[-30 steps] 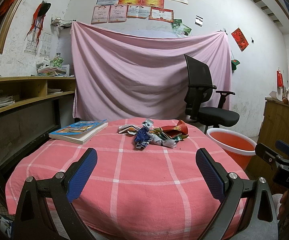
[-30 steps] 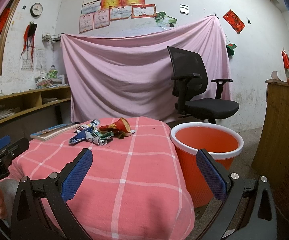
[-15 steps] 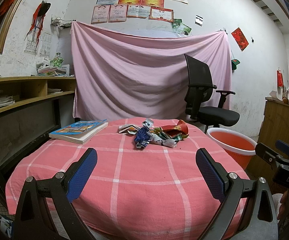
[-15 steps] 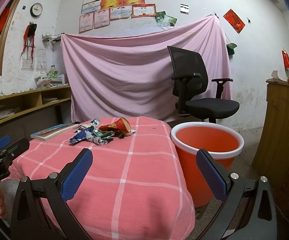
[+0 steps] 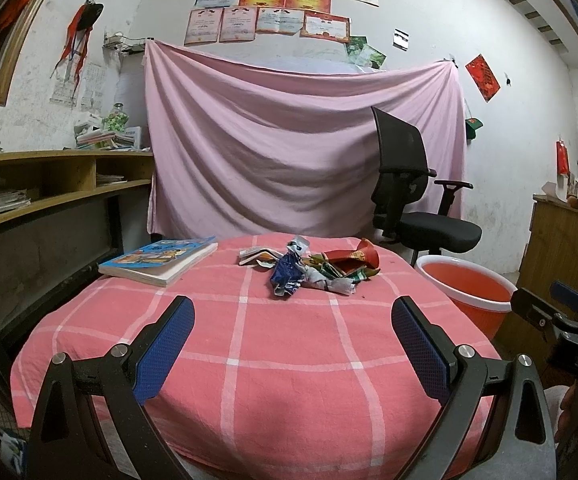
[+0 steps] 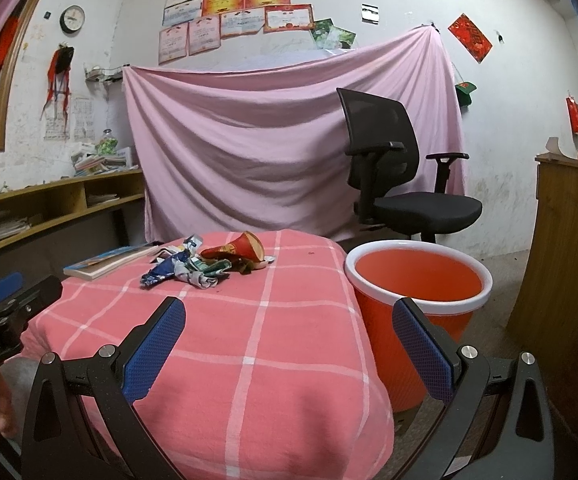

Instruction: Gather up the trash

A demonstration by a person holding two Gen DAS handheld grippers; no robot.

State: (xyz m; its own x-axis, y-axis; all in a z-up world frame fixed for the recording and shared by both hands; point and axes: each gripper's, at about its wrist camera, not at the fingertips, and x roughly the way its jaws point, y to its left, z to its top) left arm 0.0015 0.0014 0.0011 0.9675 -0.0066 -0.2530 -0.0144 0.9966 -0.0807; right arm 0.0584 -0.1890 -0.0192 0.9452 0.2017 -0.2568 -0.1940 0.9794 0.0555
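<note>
A pile of crumpled wrappers (image 5: 317,270) lies at the far middle of the table with the pink checked cloth (image 5: 257,360); it also shows in the right wrist view (image 6: 205,266). A red paper cup (image 6: 239,250) lies on its side in the pile. An orange bin (image 6: 417,292) stands on the floor right of the table, and shows in the left wrist view (image 5: 469,292). My left gripper (image 5: 291,344) is open and empty over the near table edge. My right gripper (image 6: 289,344) is open and empty near the table's right corner.
A book (image 5: 159,260) lies at the far left of the table. A black office chair (image 6: 405,184) stands behind the bin before a pink hanging sheet (image 6: 281,152). Wooden shelves (image 5: 29,200) run along the left wall, a wooden cabinet (image 6: 569,248) at right.
</note>
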